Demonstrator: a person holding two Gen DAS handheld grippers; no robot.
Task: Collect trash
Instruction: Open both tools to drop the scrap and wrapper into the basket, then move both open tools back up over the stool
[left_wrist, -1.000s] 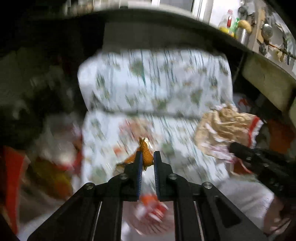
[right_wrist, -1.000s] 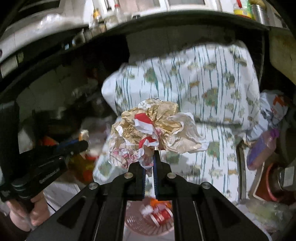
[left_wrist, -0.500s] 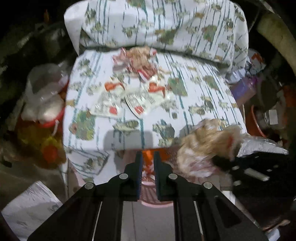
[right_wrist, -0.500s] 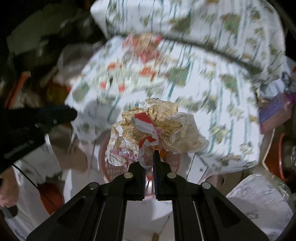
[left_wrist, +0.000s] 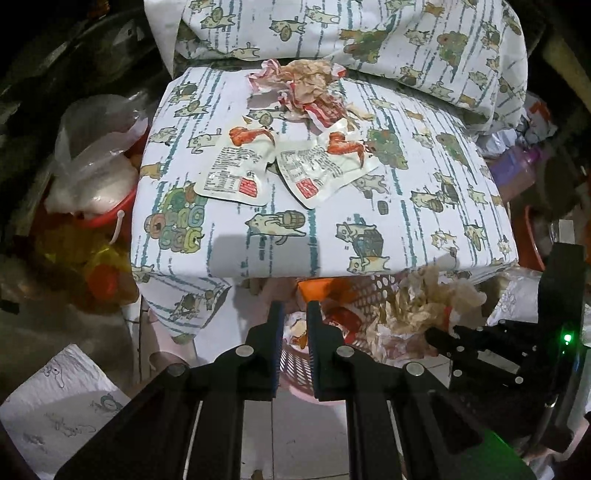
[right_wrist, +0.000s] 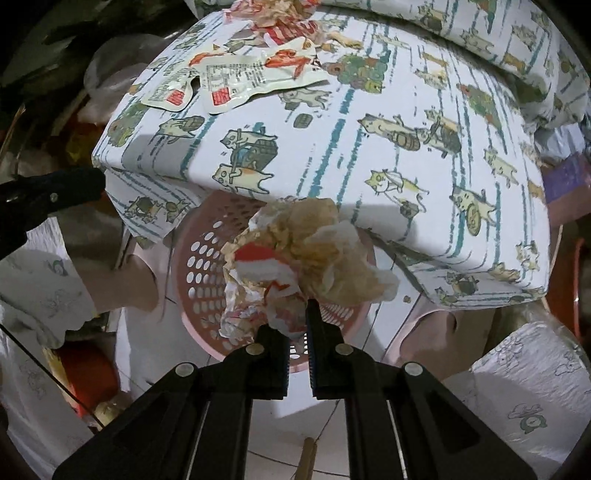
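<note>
Right gripper (right_wrist: 297, 334) clenched on crumpled wrapper (right_wrist: 295, 254), parked over pink basket (right_wrist: 199, 258) for a drop, I'd guess | left gripper (left_wrist: 294, 325) nearly shut, nothing in it | 12 o'clock: 2 sauce packets (left_wrist: 266, 170) + wrapper wad (left_wrist: 306, 88) left on cushion (left_wrist: 369, 221)
</note>
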